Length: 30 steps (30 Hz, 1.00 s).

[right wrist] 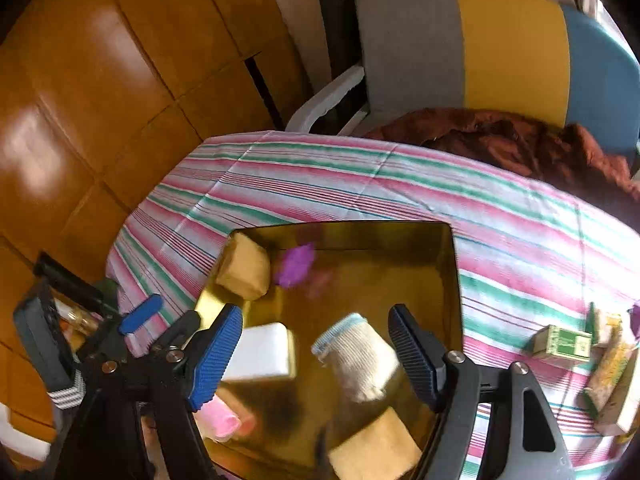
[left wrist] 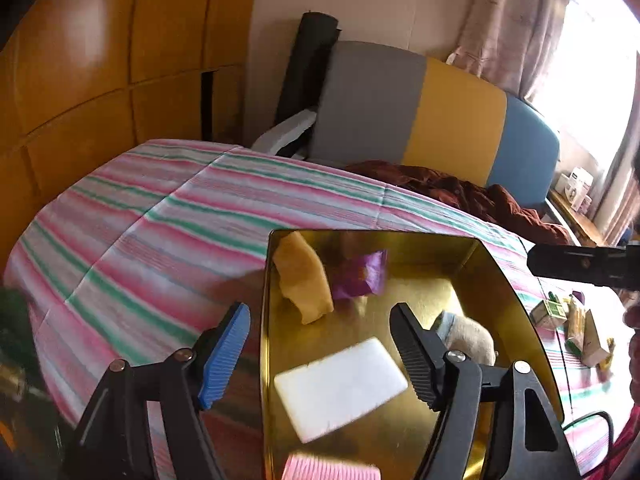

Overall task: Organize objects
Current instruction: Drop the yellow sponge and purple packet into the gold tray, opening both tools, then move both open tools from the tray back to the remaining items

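A shiny gold tray lies on the striped tablecloth. In it are a yellow sponge, a purple wrapper, a white block, a rolled beige sock, a pink item and a second yellow sponge. My left gripper is open, straddling the tray's left wall. My right gripper is open above the sock. The left gripper's fingers show in the right wrist view.
Small green and yellow boxes lie on the cloth right of the tray. A grey, yellow and blue chair with a brown garment stands behind the table. Wooden cabinets are on the left.
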Motion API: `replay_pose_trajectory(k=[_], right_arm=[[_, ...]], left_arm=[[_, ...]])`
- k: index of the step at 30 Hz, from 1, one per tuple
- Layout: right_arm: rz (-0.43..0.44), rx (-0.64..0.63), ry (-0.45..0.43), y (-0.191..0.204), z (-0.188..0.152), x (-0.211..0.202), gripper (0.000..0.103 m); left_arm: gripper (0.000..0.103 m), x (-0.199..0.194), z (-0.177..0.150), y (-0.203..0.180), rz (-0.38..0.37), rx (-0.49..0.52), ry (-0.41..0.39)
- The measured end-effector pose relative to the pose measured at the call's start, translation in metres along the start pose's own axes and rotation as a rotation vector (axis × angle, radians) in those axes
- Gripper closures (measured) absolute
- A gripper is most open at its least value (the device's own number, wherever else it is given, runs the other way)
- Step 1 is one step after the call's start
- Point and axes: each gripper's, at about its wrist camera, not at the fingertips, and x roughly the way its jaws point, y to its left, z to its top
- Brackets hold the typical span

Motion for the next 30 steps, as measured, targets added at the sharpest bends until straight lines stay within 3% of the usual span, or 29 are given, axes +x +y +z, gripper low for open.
replay_pose_trajectory(k=[9, 18, 30], right_arm=[[-0.134, -0.114, -0.136, 0.023, -0.040, -0.025, 0.009], [-0.230, -0.059, -0.218, 0.013, -0.063, -0.050, 0.009], [-0.269, 0.013, -0.241, -0.014, -0.085, -0.060, 0.009]], left_arm=[[0.020, -0.033, -0.023, -0.018, 0.031, 0.005, -0.028], [0.012, -0.056, -0.037, -0.039, 0.093, 0.039, -0.054], [0.010, -0.061, -0.050, -0.066, 0.054, 0.118, -0.027]])
